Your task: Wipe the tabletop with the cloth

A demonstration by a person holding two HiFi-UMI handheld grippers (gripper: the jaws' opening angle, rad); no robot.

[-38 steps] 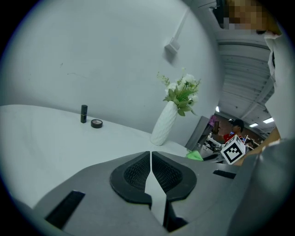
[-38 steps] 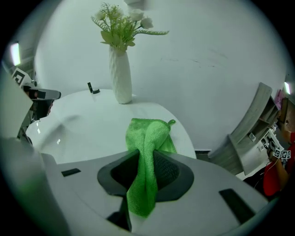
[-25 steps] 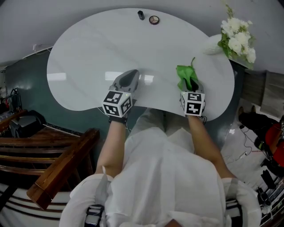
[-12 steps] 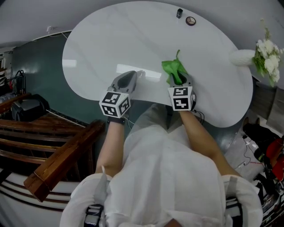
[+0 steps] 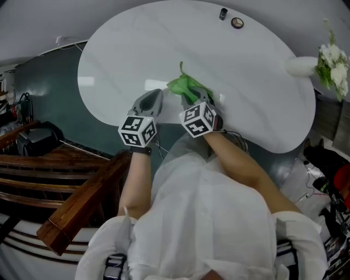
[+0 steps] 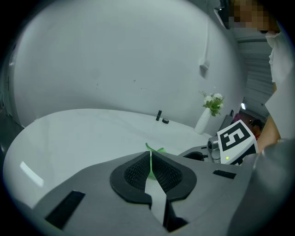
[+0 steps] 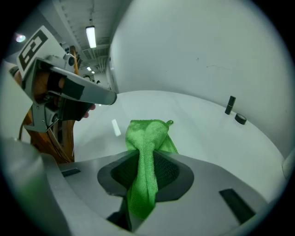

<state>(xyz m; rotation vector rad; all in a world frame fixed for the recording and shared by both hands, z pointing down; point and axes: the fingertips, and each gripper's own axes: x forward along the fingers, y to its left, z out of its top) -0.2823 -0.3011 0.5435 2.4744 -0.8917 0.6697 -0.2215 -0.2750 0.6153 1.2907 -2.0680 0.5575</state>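
Observation:
A green cloth lies bunched on the white kidney-shaped tabletop, near its front edge. My right gripper is shut on the cloth's near end. In the right gripper view the cloth runs up between the pads and spreads onto the table ahead of the right gripper. My left gripper hovers over the front edge just left of the cloth, shut with nothing held. In the left gripper view the left gripper has its jaws together, and a green corner of the cloth shows beyond them.
A small black cylinder and a round dark item stand at the table's far edge. A white vase with white flowers sits at the far right. A wooden bench is on the floor to the left.
My right gripper has swept left along the table's front edge with the cloth, ending close beside the left gripper. The left gripper has stayed about where it was.

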